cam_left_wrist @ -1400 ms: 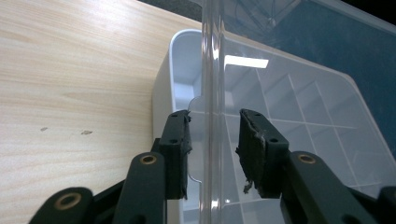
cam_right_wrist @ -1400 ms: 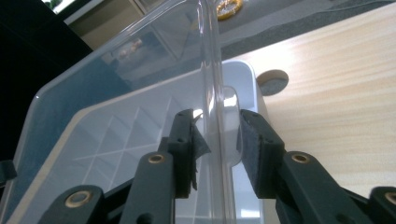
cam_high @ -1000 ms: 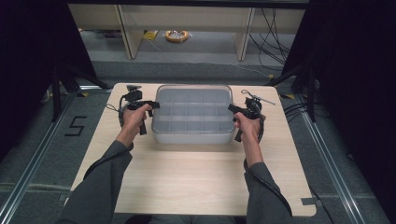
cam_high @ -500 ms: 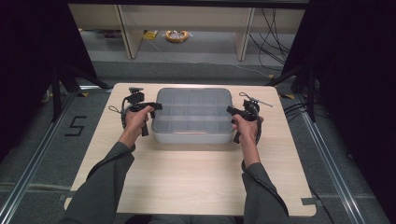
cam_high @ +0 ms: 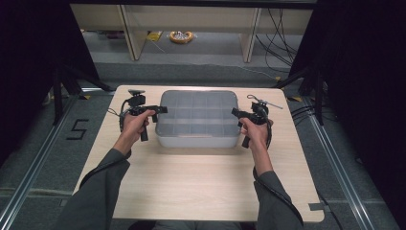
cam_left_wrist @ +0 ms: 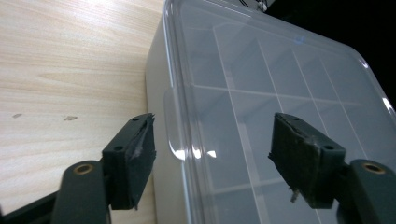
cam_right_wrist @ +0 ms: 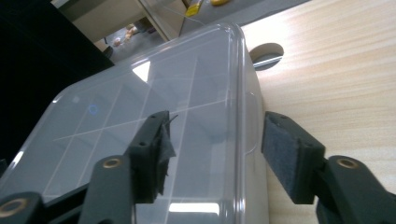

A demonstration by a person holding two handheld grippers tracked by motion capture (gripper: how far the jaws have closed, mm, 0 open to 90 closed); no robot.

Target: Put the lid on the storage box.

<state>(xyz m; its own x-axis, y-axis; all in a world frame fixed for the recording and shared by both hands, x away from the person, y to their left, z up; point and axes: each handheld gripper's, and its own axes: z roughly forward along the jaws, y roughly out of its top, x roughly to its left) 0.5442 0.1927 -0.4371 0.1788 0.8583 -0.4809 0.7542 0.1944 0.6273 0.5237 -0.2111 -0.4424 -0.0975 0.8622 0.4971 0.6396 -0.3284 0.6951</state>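
Note:
A clear plastic organiser box (cam_high: 199, 119) with a closed lid and several empty compartments sits in the middle of the wooden table (cam_high: 191, 177). My left gripper (cam_high: 161, 110) is at the box's left edge, open, its jaws straddling the lid's rim and a small latch tab (cam_left_wrist: 173, 125). One pad (cam_left_wrist: 142, 154) is outside the box wall, the other over the lid. My right gripper (cam_high: 235, 113) is at the box's right edge, open too, straddling the rim (cam_right_wrist: 243, 116) in the same way. Neither pad visibly touches the box (cam_right_wrist: 154, 130).
A round cable hole (cam_right_wrist: 266, 50) is cut in the table just beyond the box's far right corner. Bare wood lies to the left of the box (cam_left_wrist: 56, 70) and across the front. Shelving and cables stand on the floor behind the table.
Both grippers have moved inward from beside the box until their jaws straddle the lid's left and right edges. The box has not moved.

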